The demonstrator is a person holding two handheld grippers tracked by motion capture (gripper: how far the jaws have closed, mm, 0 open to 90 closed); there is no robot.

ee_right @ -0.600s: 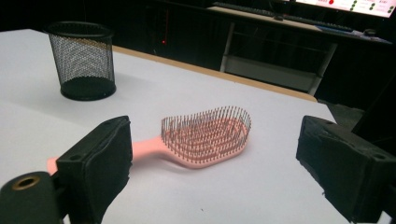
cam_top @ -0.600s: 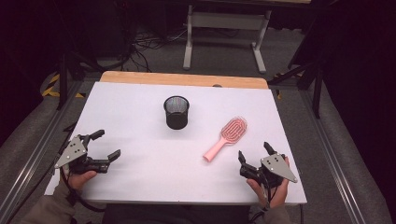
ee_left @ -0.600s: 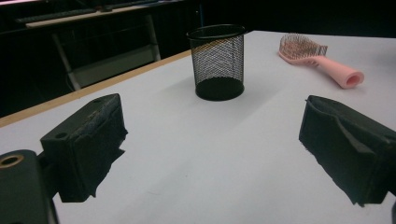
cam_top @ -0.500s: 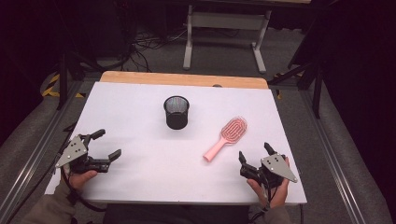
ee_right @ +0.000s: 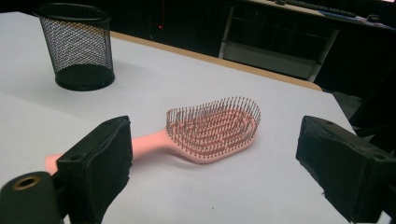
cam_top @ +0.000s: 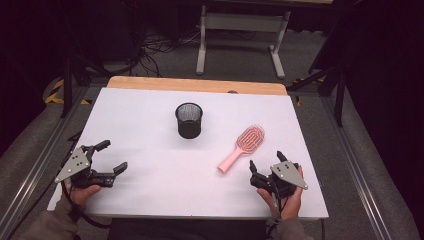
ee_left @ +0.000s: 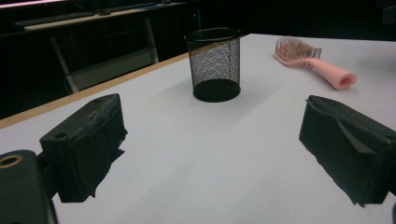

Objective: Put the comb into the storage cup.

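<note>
Work is unstarted: we hold both grippers, left (cam_top: 111, 156) and right (cam_top: 266, 161), jaws released, pink plastic hairbrush (cam_top: 241, 146) lower right, untouched beside black mesh cup (cam_top: 188, 120).

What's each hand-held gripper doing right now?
Left hand-held gripper: open, holding nothing.
Right hand-held gripper: open, holding nothing, near the pink hairbrush.

Setting: lab or test workshop. Evidence: white surface (cam_top: 150, 110) on metal-rail frame (cam_top: 40, 165), grey carpet, loose floor cables (cam_top: 160, 42), hazard tape (cam_top: 52, 95), dark surrounds.
</note>
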